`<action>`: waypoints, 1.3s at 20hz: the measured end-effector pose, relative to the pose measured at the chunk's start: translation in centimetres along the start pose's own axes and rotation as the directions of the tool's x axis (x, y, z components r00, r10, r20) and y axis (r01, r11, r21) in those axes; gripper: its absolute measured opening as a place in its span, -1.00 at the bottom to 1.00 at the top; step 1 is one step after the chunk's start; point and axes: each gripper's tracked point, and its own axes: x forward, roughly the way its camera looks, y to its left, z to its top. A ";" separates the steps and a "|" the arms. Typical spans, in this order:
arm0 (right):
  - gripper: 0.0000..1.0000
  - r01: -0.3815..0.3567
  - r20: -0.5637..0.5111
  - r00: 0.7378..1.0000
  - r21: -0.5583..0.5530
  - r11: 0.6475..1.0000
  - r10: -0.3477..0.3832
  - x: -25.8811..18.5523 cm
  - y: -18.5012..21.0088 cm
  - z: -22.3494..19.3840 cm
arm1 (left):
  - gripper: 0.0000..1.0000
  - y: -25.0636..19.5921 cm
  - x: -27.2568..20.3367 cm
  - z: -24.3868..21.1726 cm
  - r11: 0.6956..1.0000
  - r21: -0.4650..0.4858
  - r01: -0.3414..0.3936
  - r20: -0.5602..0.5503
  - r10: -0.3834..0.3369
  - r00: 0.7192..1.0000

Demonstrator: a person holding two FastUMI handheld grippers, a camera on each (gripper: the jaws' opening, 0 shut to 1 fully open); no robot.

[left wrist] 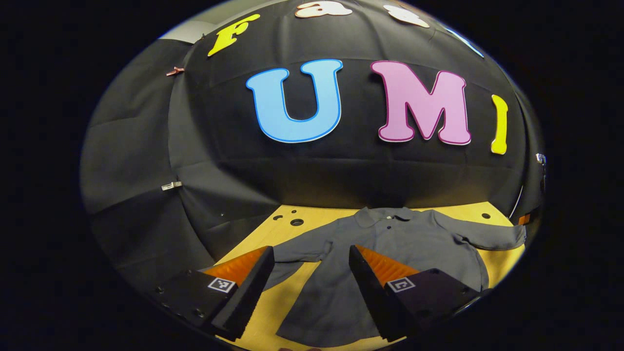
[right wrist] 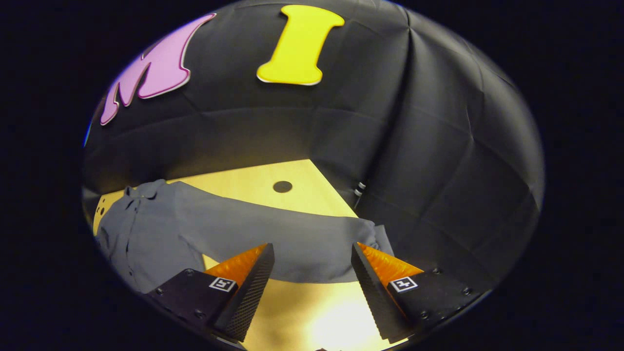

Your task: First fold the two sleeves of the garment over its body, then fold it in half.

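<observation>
In the left gripper view, a grey collared garment [left wrist: 390, 248] lies spread flat on the yellow wooden bench [left wrist: 502, 261], its collar toward the far wall and its hem toward the near edge. The garment's right sleeve [left wrist: 487, 236] stretches out to the right across the bench, unfolded, and its left sleeve [left wrist: 304, 251] reaches out to the left. The left tool [left wrist: 310, 263] hangs above the near left part of the garment with its fingers spread wide apart and nothing between them. Dark round holes [left wrist: 296, 222] mark the bench at its far left corner.

In the right gripper view, the garment [right wrist: 146, 229] sits at the left, and one long sleeve [right wrist: 292, 239] runs from it to the right across the bench [right wrist: 253, 183], ending in a cuff [right wrist: 378, 239] near the bench's right edge. The right tool [right wrist: 312, 261] is held just over the outer half of this sleeve, fingers wide apart, gripping nothing. One dark hole [right wrist: 282, 186] lies in the bench beyond the sleeve.
</observation>
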 end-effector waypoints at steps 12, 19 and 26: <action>0.96 0.160 -0.247 0.959 0.072 0.984 -0.138 7.5 -8.9 -6.2 | 0.95 -0.4 0.7 -0.8 0.999 0.045 -0.018 -0.053 0.021 0.998; 0.96 0.200 -0.321 0.937 0.167 0.966 -0.139 9.7 -10.5 -8.2 | 0.95 -0.8 0.9 -0.9 0.997 0.074 -0.021 -0.067 0.026 0.997; 0.89 0.168 -0.354 0.932 0.246 0.955 -0.073 10.1 -9.6 -9.0 | 0.95 -2.4 1.0 0.1 0.995 0.100 0.005 -0.044 -0.001 0.999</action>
